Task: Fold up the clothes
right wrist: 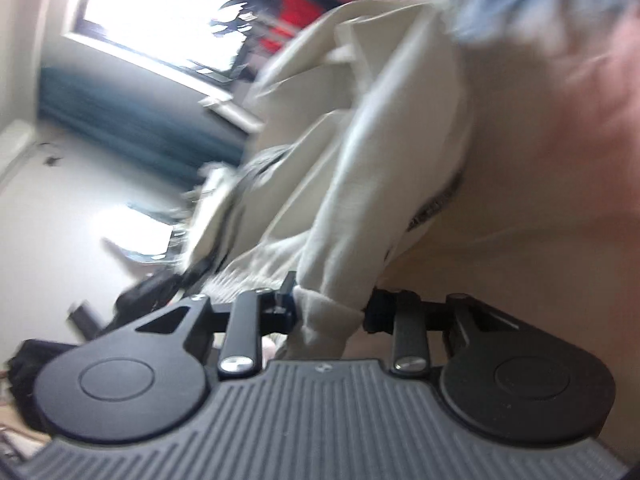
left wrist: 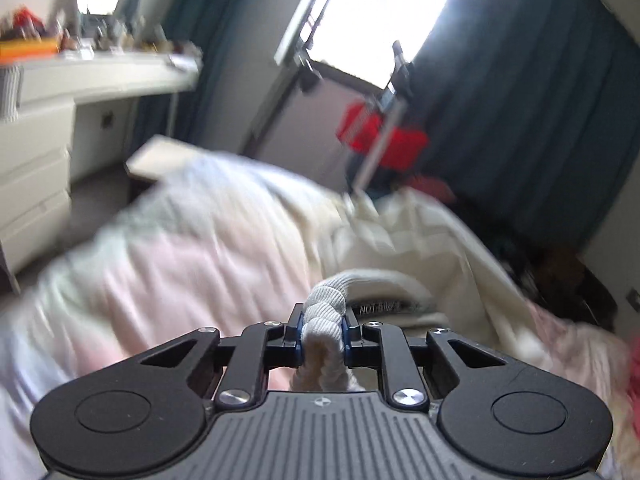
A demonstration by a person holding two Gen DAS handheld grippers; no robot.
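So far you have only got hold of the cream sweater (left wrist: pixel 420 232); no fold shows yet, and it lies rumpled over the pink bedding (left wrist: pixel 180 264) on the bed. Your left claw (left wrist: pixel 323 330) is clamped on the ribbed collar (left wrist: pixel 324 304), pointing gently downward across the bed toward the window (left wrist: pixel 380 8). Your right claw (right wrist: pixel 330 312) pinches a bunched edge of the same sweater, its view rolled sideways. Judging by this, spreading it flat and all the folding remain.
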